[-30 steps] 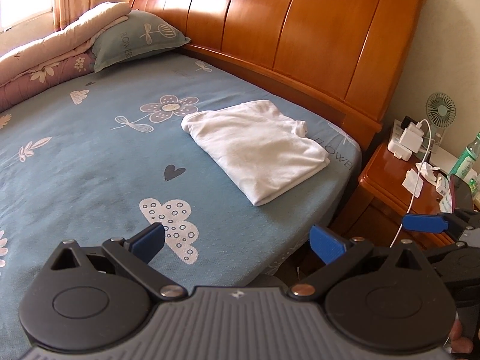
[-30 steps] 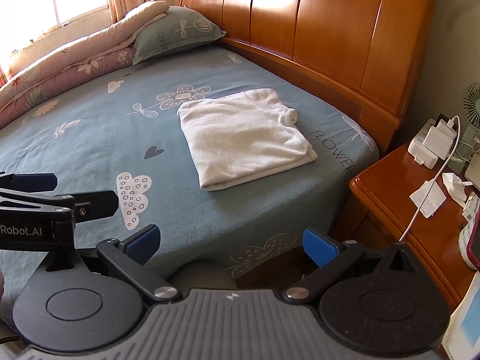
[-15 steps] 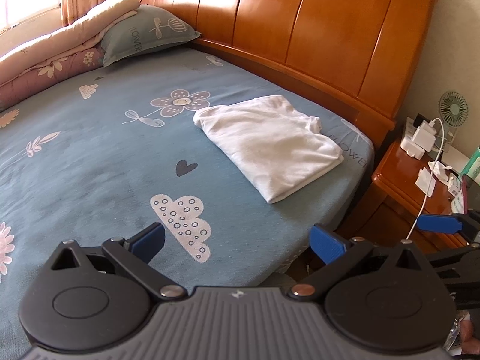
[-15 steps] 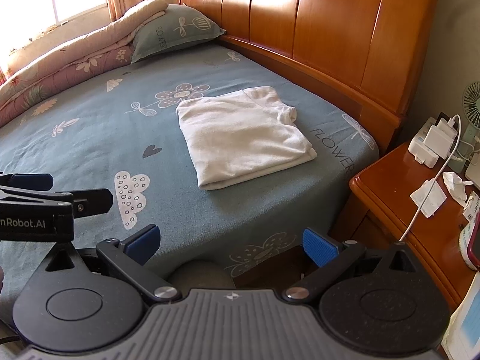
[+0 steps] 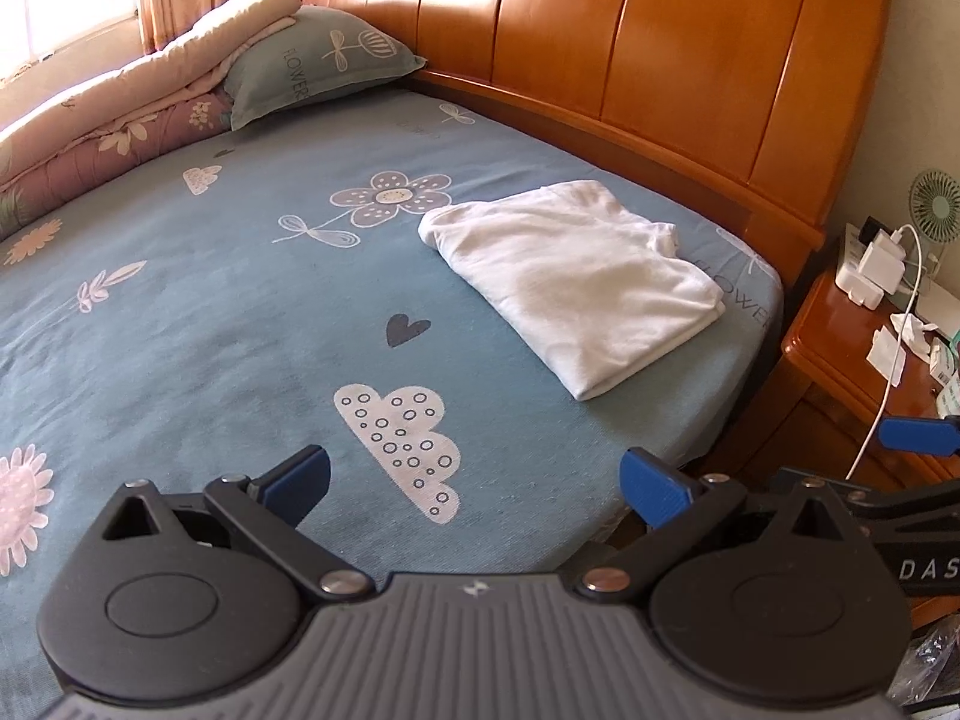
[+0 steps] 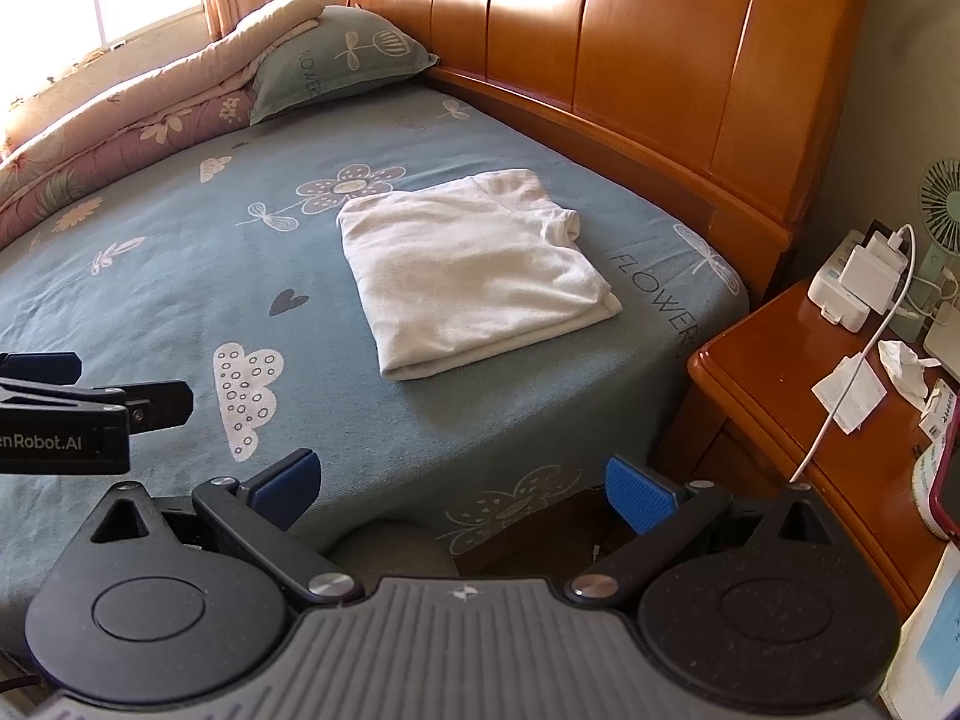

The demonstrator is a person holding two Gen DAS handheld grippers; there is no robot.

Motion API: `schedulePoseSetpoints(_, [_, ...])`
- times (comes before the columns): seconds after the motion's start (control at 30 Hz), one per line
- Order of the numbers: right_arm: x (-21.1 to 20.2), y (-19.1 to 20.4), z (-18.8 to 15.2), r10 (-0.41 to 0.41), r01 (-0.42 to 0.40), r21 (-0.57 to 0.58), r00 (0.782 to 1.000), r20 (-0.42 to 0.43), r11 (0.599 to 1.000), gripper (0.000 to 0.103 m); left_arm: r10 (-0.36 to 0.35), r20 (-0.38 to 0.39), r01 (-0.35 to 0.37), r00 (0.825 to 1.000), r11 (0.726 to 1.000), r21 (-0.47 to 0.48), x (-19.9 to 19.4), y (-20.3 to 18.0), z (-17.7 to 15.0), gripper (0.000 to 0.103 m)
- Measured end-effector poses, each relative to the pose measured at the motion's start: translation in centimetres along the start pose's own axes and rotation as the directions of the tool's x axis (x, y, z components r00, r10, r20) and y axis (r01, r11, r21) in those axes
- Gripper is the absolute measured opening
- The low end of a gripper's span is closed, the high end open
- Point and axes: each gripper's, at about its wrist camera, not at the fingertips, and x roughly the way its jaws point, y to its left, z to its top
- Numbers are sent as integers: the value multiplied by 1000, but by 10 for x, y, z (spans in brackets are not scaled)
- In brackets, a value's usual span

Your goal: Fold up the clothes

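A white garment (image 5: 576,282) (image 6: 474,267) lies folded into a neat rectangle on the blue patterned bed sheet (image 5: 240,312) (image 6: 180,276), near the bed's corner by the headboard. My left gripper (image 5: 477,480) hovers open over the near edge of the bed, well short of the garment, with nothing between its blue pads. My right gripper (image 6: 462,483) is also open and empty, held off the bed's near edge. In the right wrist view the left gripper's fingers (image 6: 96,402) show at the left edge.
A wooden headboard (image 5: 660,60) runs behind the bed. A pillow (image 5: 312,72) and a rolled quilt (image 5: 120,114) lie at the far left. At the right stands a wooden nightstand (image 6: 810,408) with chargers, a white cable, papers and a small fan (image 5: 936,204).
Both grippers have drawn back slightly and panned a little; the garment sits a bit farther right in the left wrist view. The folded garment itself has not moved, and both grippers stay open.
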Motion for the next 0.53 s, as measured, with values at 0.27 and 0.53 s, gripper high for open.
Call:
schedulePoseSetpoints(0.27, [1,-2,1,3,-3,6,1000,2,1000,103,1,4,-2,1000,1000,9,0,-1,1,103])
schedulePoseSetpoints(0.53, [1,-2,2,2,-2,8,1000,2,1000,103,-7,4,7,1000,1000,21,1,-4,1,103])
